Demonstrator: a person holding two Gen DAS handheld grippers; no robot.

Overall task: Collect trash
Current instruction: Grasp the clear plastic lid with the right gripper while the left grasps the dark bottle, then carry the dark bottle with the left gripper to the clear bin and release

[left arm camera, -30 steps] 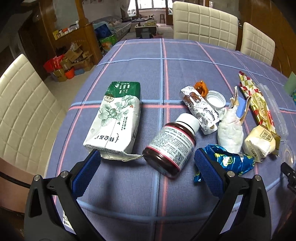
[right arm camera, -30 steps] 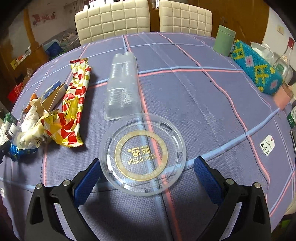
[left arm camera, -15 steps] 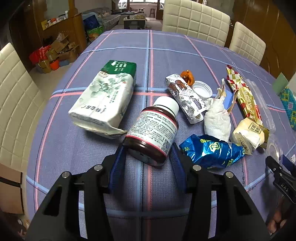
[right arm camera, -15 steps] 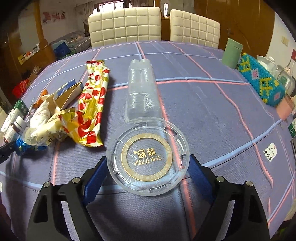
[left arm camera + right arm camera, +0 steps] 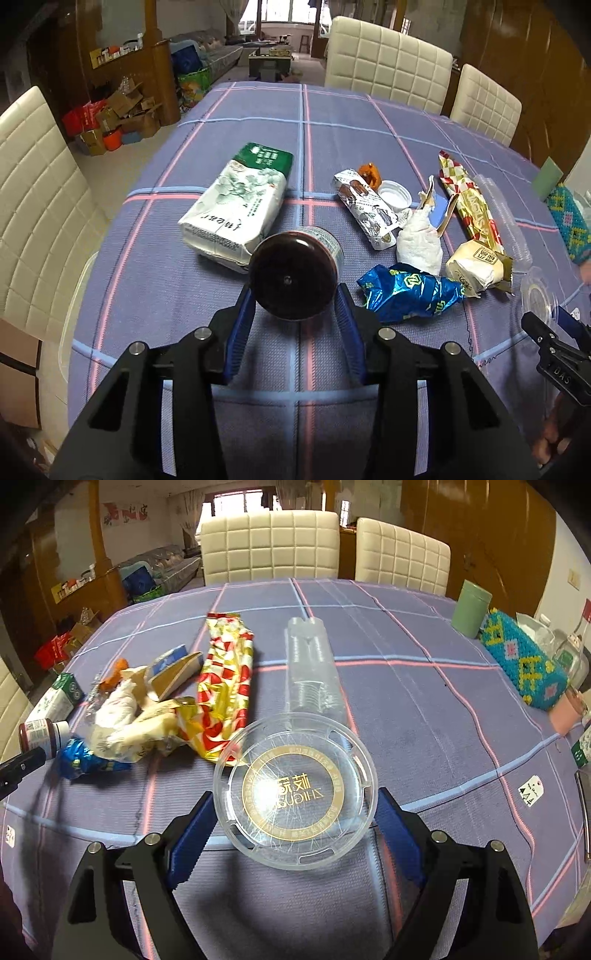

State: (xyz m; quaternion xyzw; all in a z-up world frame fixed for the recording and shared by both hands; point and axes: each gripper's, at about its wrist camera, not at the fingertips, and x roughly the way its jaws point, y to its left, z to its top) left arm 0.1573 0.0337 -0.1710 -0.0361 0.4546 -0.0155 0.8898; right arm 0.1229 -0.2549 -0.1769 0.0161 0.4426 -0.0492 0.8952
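While I look through the left wrist view, my left hand-held gripper [image 5: 293,306] has the dark pill bottle [image 5: 293,275] between its blue pads, and its jaws are closing on the bottle's sides. The bottle's base faces the camera, so its long axis runs straight away along the fingers, and it appears tipped up off the desk [image 5: 221,110]. A tissue pack [image 5: 236,206] lies just beyond on the left, a blue foil wrapper [image 5: 410,293] just right.

Through the right wrist view, my right hand-held gripper [image 5: 295,812] grasps the clear round lid [image 5: 295,792] across its width, one pad at each rim, with the lid tilted up toward the lens. Beyond it a clear plastic tray [image 5: 314,672] stretches lengthwise away, and a red-and-gold wrapper [image 5: 227,686] lies to its left. I judge both hands loaded; no bin shows, so the carry-off direction is unclear.
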